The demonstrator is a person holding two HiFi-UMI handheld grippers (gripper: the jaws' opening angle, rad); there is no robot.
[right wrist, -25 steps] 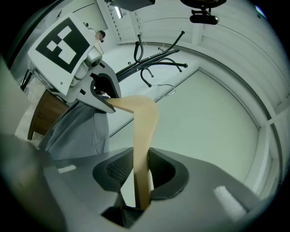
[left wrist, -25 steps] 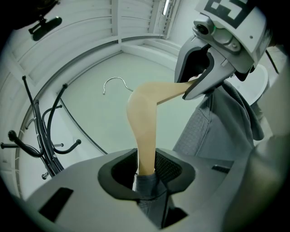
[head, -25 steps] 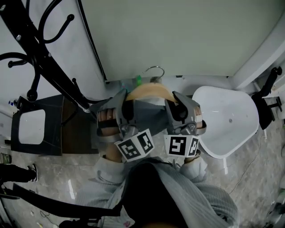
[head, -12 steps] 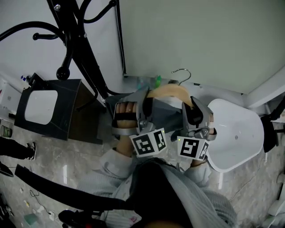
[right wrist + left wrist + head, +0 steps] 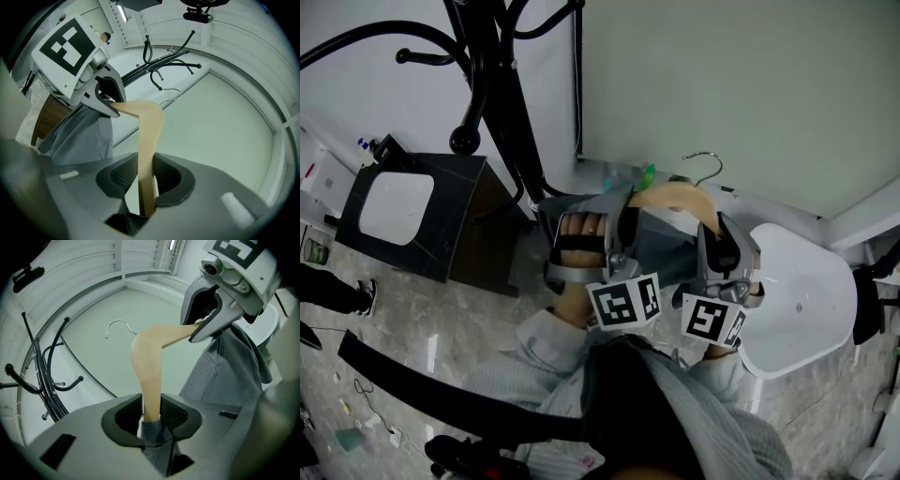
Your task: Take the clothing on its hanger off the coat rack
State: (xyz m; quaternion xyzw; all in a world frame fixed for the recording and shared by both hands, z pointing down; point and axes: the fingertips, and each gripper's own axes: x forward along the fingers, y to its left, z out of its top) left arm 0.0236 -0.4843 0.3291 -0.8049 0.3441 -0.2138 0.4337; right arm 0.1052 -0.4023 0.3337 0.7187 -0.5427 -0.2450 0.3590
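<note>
The pale wooden hanger (image 5: 672, 198) with its grey cloth garment (image 5: 661, 249) sits clear of the black metal coat rack (image 5: 490, 89), near the wall (image 5: 750, 84). The left gripper (image 5: 151, 414) and the right gripper (image 5: 146, 186) each pinch one hanger arm.

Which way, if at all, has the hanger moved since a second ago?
Yes. In the head view the hanger has drawn away from the coat rack, toward the white chair.

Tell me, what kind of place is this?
Probably a room indoors, perhaps a hallway or changing corner. There is a black coat rack, a white chair by a plain wall, and a wooden hanger with grey clothing.
</note>
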